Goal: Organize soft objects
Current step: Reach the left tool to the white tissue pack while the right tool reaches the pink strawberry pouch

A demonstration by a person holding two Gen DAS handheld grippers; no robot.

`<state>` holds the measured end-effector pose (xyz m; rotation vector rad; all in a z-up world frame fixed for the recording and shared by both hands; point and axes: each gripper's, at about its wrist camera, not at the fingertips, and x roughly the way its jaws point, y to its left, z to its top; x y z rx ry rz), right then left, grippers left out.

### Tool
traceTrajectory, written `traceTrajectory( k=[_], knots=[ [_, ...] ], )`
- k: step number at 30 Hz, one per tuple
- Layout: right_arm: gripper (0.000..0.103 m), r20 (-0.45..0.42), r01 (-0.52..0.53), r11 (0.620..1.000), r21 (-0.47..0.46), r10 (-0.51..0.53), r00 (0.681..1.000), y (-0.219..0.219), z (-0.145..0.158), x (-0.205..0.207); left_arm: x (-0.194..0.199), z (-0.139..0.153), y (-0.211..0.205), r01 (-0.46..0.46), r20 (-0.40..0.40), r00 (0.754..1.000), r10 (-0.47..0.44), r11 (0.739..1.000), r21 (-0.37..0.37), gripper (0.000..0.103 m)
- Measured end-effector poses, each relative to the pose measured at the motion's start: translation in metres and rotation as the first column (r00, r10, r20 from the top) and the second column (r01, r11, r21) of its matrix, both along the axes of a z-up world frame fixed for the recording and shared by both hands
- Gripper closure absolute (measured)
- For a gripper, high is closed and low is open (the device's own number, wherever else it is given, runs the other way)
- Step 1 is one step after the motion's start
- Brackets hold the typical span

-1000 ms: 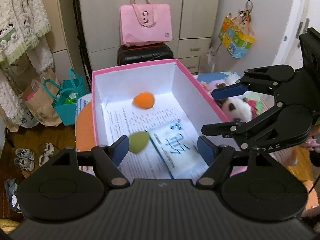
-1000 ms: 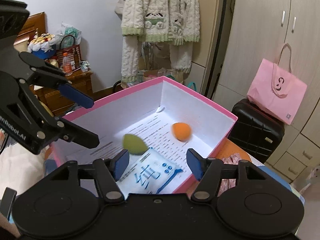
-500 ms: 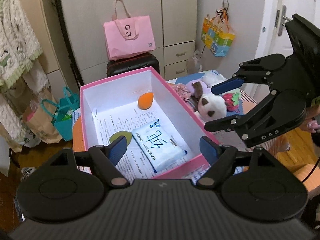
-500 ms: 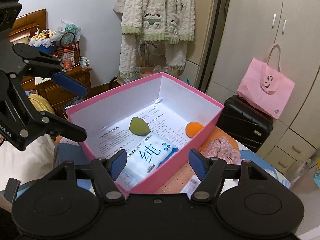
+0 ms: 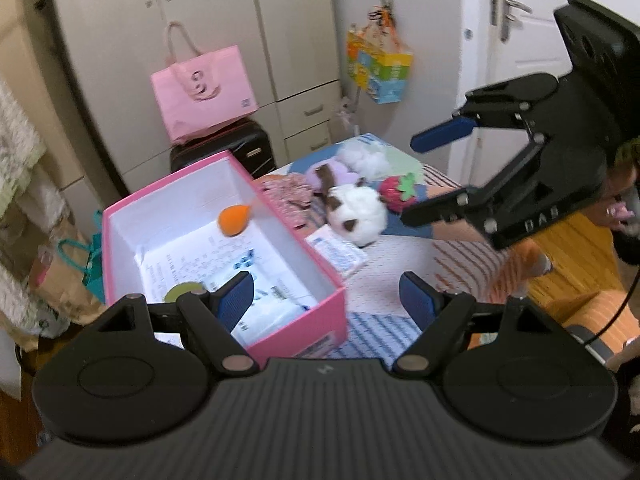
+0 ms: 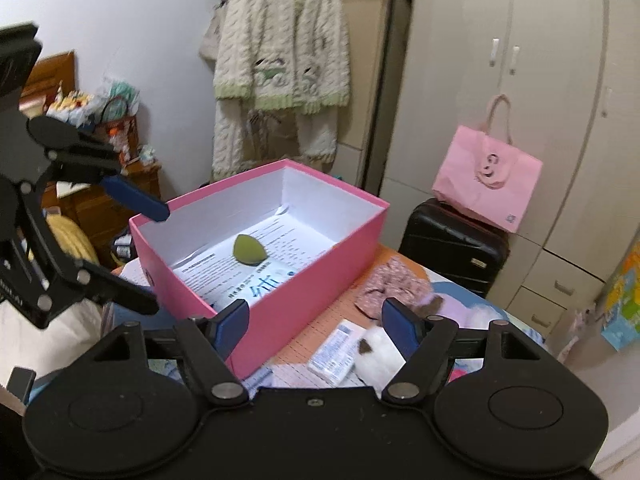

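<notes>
Two sponges, orange (image 5: 234, 220) and green (image 6: 249, 250), in pink box (image 6: 304, 280)

Soft things lying in and beside the pink box (image 5: 304, 332)

Orange sponge (image 5: 234, 219) and green sponge (image 6: 249, 250) are sitting inside at frame centre-left; white plush (image 5: 358, 212) is lying right, outside.

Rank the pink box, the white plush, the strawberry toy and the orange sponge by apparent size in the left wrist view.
1. pink box
2. white plush
3. strawberry toy and orange sponge: these look alike, so unranked.
</notes>
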<state>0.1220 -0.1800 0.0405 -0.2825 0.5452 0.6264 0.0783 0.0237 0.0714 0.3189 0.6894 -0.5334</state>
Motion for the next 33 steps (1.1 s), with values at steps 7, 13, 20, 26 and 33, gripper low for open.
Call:
traceTrajectory(
  k=[7,13,20,26,33],
  knots=[
    [0.023,0.038,0.097,0.995,0.019,-0.098,0.994,-0.051,-0.019,-0.009,-0.017,-0.019,-0.046,0.055,-0.033,0.998,-0.057,0.996,-0.064,0.024],
    [0.023,0.048,0.150,0.987,0.056,-0.152,0.987,-0.082,-0.041,-0.006,-0.013,-0.039,-0.077,0.033,-0.026,0.999,-0.036,0.996,-0.081,0.024],
    [0.021,0.099,0.182,0.978,0.104,-0.192,0.976,-0.105,-0.064,0.006,0.001,-0.057,-0.098,-0.060,0.060,0.996,0.062,0.997,-0.046,0.024],
    [0.021,0.032,0.176,0.971,0.164,-0.184,0.982,-0.119,-0.082,0.028,0.020,-0.077,-0.121,-0.158,0.152,0.976,0.153,0.987,0.018,0.029],
    [0.021,-0.041,0.219,0.949,0.225,-0.215,0.976,-0.134,-0.103,0.054,0.044,-0.102,-0.135,-0.232,0.159,0.962,0.223,0.972,0.039,0.034]
  ],
)
